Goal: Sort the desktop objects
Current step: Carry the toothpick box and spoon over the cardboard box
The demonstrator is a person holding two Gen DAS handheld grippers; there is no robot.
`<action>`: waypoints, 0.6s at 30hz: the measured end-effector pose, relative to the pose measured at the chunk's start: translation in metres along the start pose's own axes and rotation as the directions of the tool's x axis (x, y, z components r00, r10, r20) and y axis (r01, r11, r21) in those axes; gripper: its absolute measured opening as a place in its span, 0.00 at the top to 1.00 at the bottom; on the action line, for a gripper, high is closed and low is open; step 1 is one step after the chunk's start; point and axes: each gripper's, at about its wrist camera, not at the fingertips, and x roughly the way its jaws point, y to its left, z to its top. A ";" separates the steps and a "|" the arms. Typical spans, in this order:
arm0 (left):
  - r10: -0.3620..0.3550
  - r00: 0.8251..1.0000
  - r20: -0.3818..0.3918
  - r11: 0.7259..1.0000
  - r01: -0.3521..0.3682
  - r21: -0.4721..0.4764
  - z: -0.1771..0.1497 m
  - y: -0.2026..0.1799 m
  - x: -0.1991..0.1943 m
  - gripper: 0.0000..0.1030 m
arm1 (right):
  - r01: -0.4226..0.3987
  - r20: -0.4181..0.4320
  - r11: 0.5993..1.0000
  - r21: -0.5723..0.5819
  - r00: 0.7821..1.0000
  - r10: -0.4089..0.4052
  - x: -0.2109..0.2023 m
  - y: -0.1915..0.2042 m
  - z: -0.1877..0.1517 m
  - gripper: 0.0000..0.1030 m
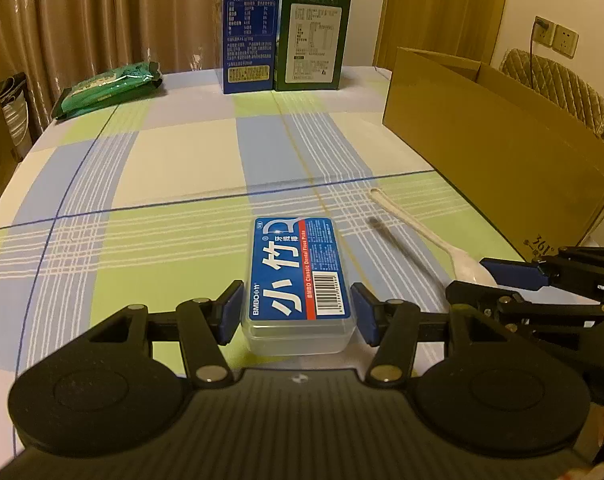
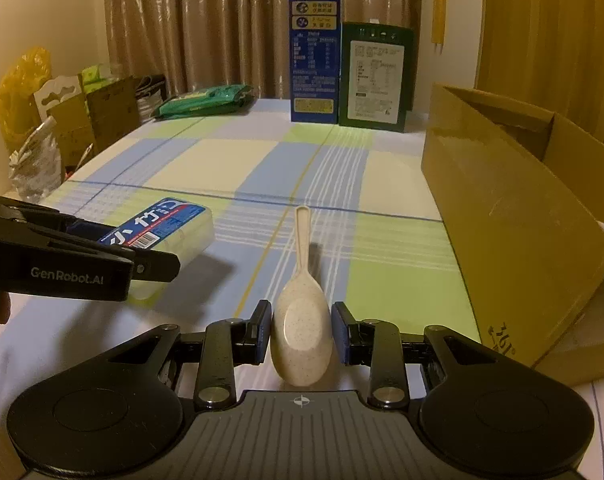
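Two grippers at two small things on a checked table, beside an open cardboard box.

The table (image 1: 174, 160) has a cloth of blue, green and cream squares. On its right side stands the large cardboard box (image 1: 497, 148), open at the top; what is inside it cannot be seen. At the far edge stand a blue carton (image 1: 249, 28) and a green carton (image 1: 311, 38), upright and touching. A green packet (image 1: 108, 88) lies at the far left. The left gripper (image 1: 298, 312) has its pads pressed on both sides of the clear floss-pick box (image 1: 298, 280), which has a blue label. The right gripper (image 2: 302, 336) is narrow and holds the bowl of the beige spoon (image 2: 302, 320), handle pointing away.
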 end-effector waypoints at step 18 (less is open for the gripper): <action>0.015 0.997 0.077 1.000 -0.015 0.000 0.017 -0.031 -0.053 0.50 | 0.032 0.125 0.999 0.014 0.992 -0.033 -0.070 -0.004 0.032 0.72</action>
